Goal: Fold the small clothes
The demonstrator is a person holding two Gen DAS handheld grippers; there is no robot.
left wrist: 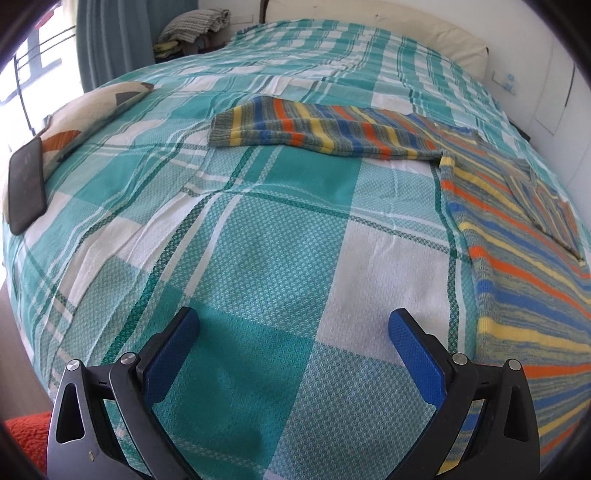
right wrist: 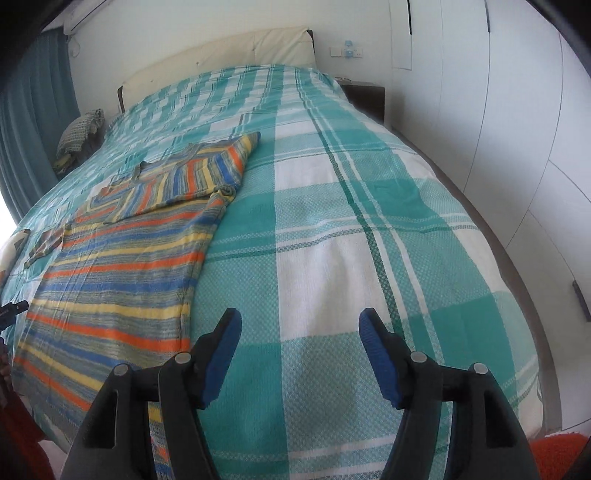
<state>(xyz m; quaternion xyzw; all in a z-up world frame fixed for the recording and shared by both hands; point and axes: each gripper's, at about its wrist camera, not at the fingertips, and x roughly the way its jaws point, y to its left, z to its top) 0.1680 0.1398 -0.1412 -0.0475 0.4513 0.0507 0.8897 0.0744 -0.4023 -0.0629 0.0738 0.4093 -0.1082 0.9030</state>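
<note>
A striped knit sweater in orange, blue, yellow and grey lies flat on the green-and-white checked bedspread. One sleeve stretches out to the left in the left wrist view. In the right wrist view the sweater lies at left, with its other sleeve folded across the upper body. My left gripper is open and empty above the bedspread, left of the sweater's hem. My right gripper is open and empty above the bedspread, right of the sweater.
A black phone rests on a patterned pillow at the bed's left edge. Folded cloths sit beyond the bed by a blue curtain. A cream headboard, a nightstand and white wardrobe doors bound the bed.
</note>
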